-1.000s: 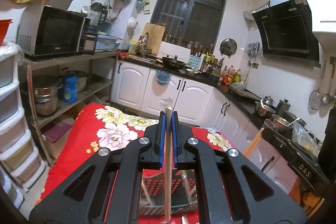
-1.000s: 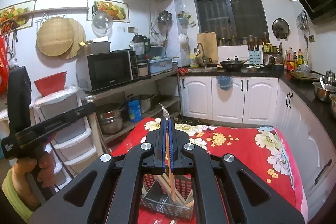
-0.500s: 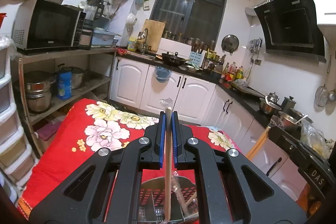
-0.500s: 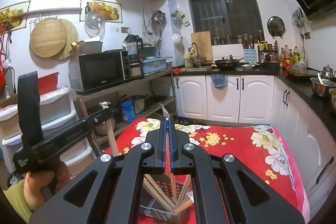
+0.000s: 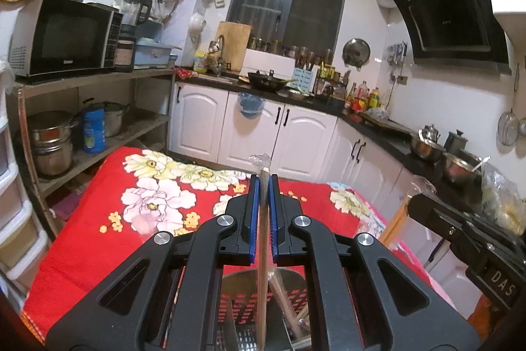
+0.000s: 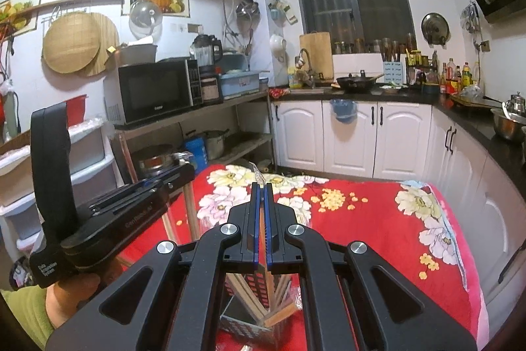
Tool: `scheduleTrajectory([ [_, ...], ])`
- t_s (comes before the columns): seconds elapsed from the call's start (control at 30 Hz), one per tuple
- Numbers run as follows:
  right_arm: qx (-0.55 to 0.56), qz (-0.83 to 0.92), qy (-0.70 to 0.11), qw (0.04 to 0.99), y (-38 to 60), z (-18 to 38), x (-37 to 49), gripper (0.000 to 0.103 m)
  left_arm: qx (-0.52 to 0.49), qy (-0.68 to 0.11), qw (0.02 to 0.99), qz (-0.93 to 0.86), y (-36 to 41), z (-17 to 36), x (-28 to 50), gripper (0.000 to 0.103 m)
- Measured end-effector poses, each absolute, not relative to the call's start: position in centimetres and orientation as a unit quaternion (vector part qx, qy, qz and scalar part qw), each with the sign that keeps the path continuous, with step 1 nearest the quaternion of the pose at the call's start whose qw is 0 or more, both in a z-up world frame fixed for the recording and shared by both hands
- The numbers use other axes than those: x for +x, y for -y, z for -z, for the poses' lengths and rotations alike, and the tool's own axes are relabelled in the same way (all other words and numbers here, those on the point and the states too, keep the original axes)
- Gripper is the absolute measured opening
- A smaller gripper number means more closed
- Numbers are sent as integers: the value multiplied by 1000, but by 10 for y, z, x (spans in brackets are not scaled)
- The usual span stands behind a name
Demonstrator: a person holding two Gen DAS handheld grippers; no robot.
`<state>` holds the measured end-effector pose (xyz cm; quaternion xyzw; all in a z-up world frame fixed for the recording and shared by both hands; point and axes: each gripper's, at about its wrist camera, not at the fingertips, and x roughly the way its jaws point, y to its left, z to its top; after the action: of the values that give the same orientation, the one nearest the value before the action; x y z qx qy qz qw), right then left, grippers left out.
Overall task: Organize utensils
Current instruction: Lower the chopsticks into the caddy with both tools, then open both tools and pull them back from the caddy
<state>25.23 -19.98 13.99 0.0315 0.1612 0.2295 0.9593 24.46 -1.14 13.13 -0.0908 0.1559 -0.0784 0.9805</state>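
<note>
My left gripper (image 5: 262,183) is shut on a wooden chopstick (image 5: 262,252) that hangs straight down into a perforated metal utensil holder (image 5: 243,314) below it. My right gripper (image 6: 261,189) is shut on another wooden chopstick (image 6: 262,236) with a plastic-wrapped tip, above the same holder (image 6: 250,321), which has several chopsticks leaning in it. The left gripper body (image 6: 108,219) shows at the left of the right wrist view, its chopstick (image 6: 190,213) hanging down. The right gripper body (image 5: 466,239) shows at the right of the left wrist view.
The holder stands on a table with a red floral cloth (image 5: 108,219), also in the right wrist view (image 6: 378,219). White cabinets (image 6: 355,137) and a dark counter run behind and to the right. A shelf with a microwave (image 5: 65,35) and pots stands at the left.
Both grippers have moved down and closer together over the holder. The left chopstick now reaches into it. The left gripper looms larger in the right wrist view.
</note>
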Motion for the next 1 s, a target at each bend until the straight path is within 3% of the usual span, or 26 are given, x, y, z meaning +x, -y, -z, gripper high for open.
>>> scheduleTrajectory([
  [0.77,48,-222,-226,947,210,-116,270,3,-65,-244,961,113,14,-97,252,2],
  [1.0,50,-219,-226,948,214,-119,265,4,-66,-261,955,122,13,-94,248,12],
])
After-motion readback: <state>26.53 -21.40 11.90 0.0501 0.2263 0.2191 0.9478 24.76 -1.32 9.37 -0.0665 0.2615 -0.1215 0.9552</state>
